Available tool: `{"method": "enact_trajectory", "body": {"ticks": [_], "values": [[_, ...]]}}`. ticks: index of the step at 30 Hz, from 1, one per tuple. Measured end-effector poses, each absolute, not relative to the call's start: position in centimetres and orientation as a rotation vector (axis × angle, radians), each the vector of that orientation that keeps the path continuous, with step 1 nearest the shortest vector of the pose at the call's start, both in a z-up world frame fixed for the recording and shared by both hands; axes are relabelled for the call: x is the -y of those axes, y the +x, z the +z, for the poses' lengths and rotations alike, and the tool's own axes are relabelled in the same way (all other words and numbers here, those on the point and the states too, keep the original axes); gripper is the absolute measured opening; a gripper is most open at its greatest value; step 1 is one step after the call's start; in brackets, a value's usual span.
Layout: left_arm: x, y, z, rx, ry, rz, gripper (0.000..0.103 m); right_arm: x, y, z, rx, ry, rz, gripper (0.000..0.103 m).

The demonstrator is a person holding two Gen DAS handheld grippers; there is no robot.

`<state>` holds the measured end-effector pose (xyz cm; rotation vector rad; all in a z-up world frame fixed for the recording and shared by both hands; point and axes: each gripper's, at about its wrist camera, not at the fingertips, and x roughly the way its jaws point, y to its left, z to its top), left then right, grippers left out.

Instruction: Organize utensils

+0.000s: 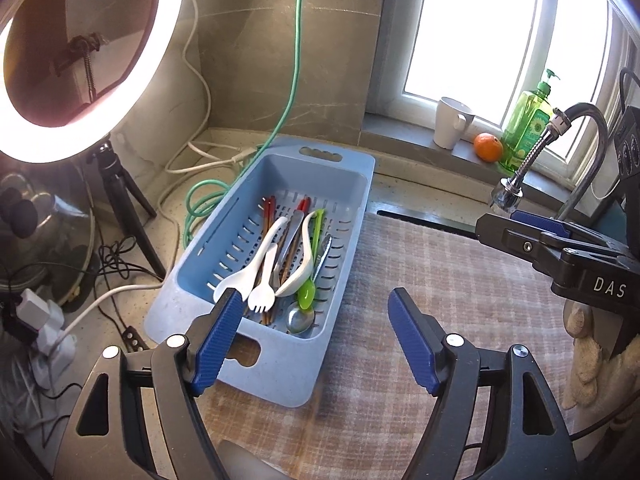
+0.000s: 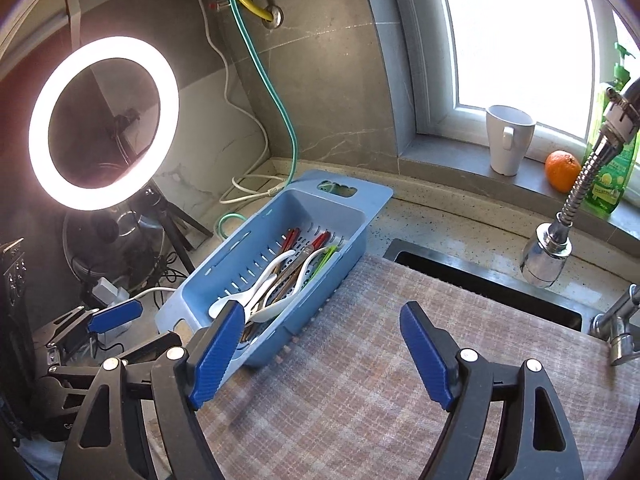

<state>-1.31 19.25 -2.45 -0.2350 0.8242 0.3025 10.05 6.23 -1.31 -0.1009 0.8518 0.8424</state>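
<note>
A blue slotted drain basket (image 1: 352, 184) (image 2: 360, 216) lies on the counter and holds mixed utensils: white spoons (image 1: 256, 258) (image 2: 256, 286), a white fork (image 1: 265, 288), a green spoon (image 1: 308, 290), a metal spoon (image 1: 300, 320), chopsticks (image 1: 269, 210) with red ends (image 2: 320, 240). My left gripper (image 1: 316, 312) is open and empty, hovering just in front of the basket's near end. My right gripper (image 2: 322, 326) is open and empty, over the cloth to the right of the basket; it also shows in the left wrist view (image 1: 532, 236).
A plaid cloth (image 1: 440, 280) (image 2: 380, 360) covers the sink beside the basket. A faucet (image 2: 560, 232) hangs at the right. A white mug (image 2: 508, 140), an orange (image 2: 562, 170) and a green soap bottle (image 1: 528, 128) stand on the sill. A ring light (image 2: 104, 120) and cables are at left.
</note>
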Motion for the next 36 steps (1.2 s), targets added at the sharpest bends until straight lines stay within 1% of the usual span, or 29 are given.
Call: {"method": "enact_trajectory", "body": {"ticks": [7, 36], "values": [[-18.9, -2.0, -2.0, -0.820, -0.243, 0.317, 0.076, -4.9, 9.3, -1.0, -0.834, -0.100, 0.830, 0.079], [-18.7, -2.3, -1.4, -0.816, -0.233, 0.288, 0.076, -3.9, 8.9, -0.9, -0.836, -0.085, 0.813, 0.079]]}}
